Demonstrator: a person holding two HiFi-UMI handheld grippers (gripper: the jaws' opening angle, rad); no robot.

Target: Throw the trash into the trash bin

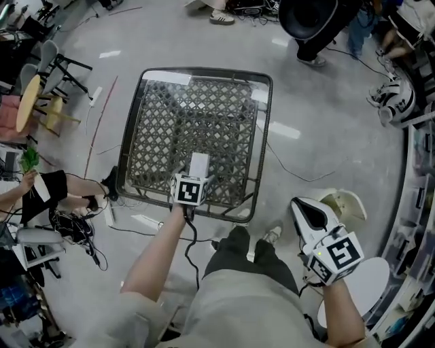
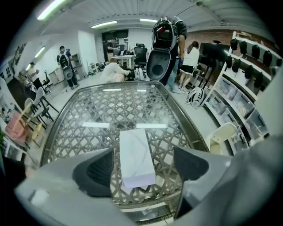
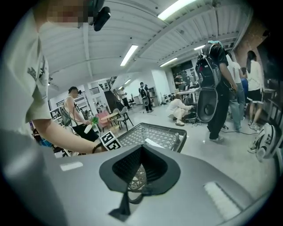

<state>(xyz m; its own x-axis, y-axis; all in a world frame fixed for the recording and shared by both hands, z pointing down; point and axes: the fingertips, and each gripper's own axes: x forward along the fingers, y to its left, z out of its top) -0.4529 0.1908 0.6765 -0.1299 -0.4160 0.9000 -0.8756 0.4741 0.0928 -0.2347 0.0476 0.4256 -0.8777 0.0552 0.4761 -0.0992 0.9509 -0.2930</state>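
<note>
Trash paper (image 2: 137,156), white, between spread jaws of left gripper (image 2: 142,170)

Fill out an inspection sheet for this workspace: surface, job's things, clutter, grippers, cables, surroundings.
Surface: glass-topped lattice table with a dark frame, standing on the floor.
Job's things: white paper lying flat near the table's front edge; no trash bin identified for certain.
Clutter: nothing seen on the table besides the paper.
Grippers: left gripper at the paper, jaws wide apart either side of it, not pressing; right gripper off the table to the right, jaws together, nothing seen held.
Cables: black cable along the left arm; thin cable on the floor.
Surroundings: chairs, a bystander's shoe, white bag.
</note>
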